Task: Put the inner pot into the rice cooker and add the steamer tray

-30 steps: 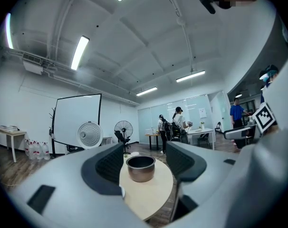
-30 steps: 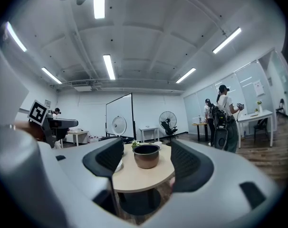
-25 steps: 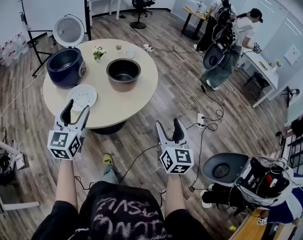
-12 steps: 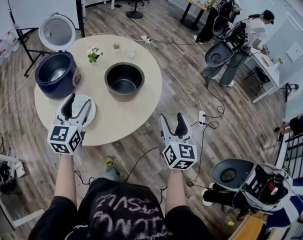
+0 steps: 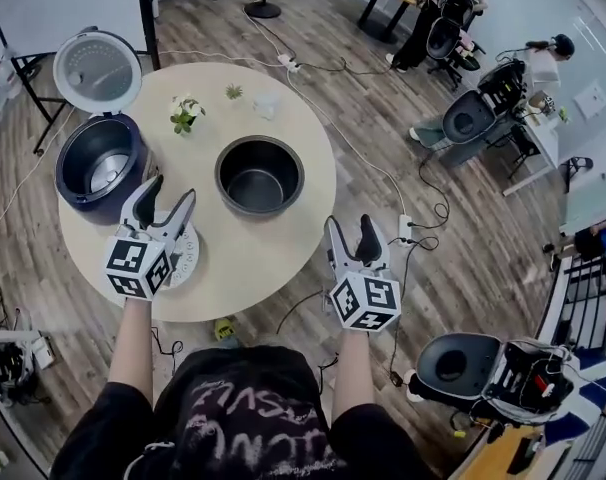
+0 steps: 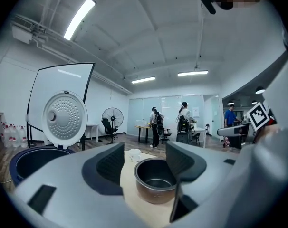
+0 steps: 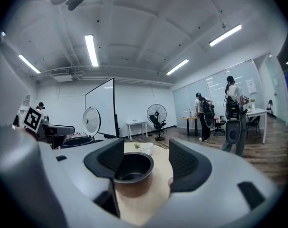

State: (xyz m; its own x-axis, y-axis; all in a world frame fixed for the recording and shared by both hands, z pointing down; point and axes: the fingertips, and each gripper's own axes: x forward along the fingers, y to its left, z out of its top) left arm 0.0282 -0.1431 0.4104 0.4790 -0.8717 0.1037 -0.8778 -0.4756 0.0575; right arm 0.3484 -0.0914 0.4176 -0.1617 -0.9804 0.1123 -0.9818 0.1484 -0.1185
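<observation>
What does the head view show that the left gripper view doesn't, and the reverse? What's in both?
Only the head view: the white perforated steamer tray lying on the round beige table, partly under the left gripper, plus a small green potted plant. Only the left gripper view: that gripper's dark inner pads, apart with nothing between them, and the ceiling strip lights. Both: the dark metal inner pot standing on the table, not in the navy rice cooker, whose white lid stands open.

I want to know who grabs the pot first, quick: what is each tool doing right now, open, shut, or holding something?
Left tool: open, holding nothing.
Right tool: open, jaws closing a little, holding nothing.
</observation>
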